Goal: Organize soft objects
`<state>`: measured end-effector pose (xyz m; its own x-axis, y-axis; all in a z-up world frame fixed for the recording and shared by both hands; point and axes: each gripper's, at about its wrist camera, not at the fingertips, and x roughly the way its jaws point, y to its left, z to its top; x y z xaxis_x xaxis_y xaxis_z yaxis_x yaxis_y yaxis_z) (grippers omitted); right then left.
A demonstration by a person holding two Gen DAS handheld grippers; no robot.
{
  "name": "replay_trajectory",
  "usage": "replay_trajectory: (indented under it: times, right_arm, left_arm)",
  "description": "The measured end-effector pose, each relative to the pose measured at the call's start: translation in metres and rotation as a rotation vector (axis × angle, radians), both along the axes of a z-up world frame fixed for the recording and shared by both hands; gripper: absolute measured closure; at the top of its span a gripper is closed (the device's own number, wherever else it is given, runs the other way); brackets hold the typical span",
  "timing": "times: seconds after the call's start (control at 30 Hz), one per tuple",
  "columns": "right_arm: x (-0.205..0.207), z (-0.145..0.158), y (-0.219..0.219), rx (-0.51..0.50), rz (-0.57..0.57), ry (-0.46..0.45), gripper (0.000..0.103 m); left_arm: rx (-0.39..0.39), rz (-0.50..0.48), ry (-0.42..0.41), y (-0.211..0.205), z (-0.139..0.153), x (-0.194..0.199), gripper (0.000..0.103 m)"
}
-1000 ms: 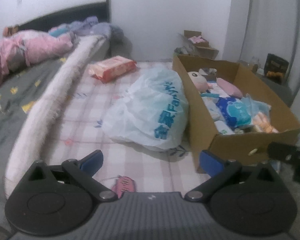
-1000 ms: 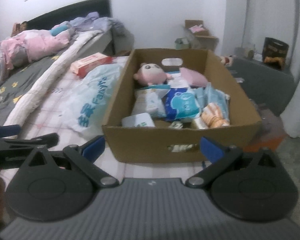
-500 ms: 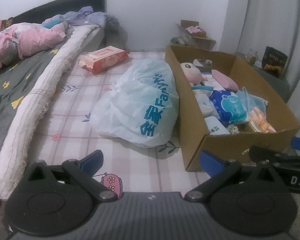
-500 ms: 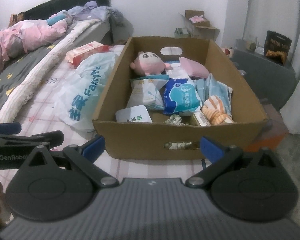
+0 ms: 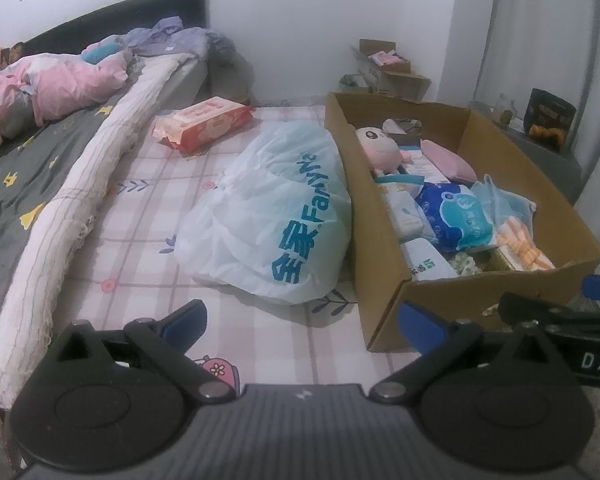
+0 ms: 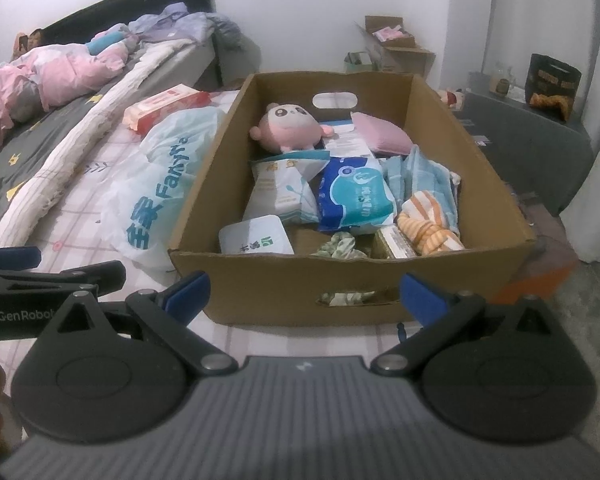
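On the pink checked bedspread (image 5: 148, 208): your cardboard box (image 6: 480, 184) sits at the near edge, with the white plastic bag (image 5: 276, 208) pressed against its left wall.
Left gripper (image 5: 302, 318): jaws spread wide, nothing between them, hovering low over the bedspread in front of the bag.
Right gripper (image 6: 304, 292): also wide apart and empty, squared up to the box's near wall, just short of the handle slot.
What changed: over the last second both of your cameras have gained height and tipped down, so the box contents now show more fully; nothing on the bed has shifted.
Box contents: pink plush doll (image 6: 290, 128) at the back, pink pillow (image 6: 382, 138) beside it, blue tissue pack (image 6: 356, 196) in the middle, orange striped cloth (image 6: 432, 228) at the near right, white pouch (image 6: 282, 192) and lidded tub (image 6: 256, 238) on the left.
Loose items: the bag, plus a red wipes pack (image 5: 204, 124) lying well apart from the box, further up the bed.
What it means: you appear to be lining up for a first pick, with no sorting begun as far as the layout shows.
Next call: the bag is nearest your left gripper; its slippery film will likely bunch, so pinch a fold.
Risk: crowding the box wall with your right fingers could nudge it off the edge.
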<state>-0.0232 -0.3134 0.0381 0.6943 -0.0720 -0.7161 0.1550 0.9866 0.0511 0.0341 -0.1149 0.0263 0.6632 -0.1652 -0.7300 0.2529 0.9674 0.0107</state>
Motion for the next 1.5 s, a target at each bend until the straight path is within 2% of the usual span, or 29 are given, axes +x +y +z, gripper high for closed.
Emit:
replay_trajectory:
  times: [1.5]
  right_arm:
    - [-0.0054, 0.0025, -0.0024, -0.017, -0.003, 0.009, 0.001]
  left_arm:
    - [-0.010, -0.004, 0.023, 0.0036, -0.0022, -0.0011, 0.001]
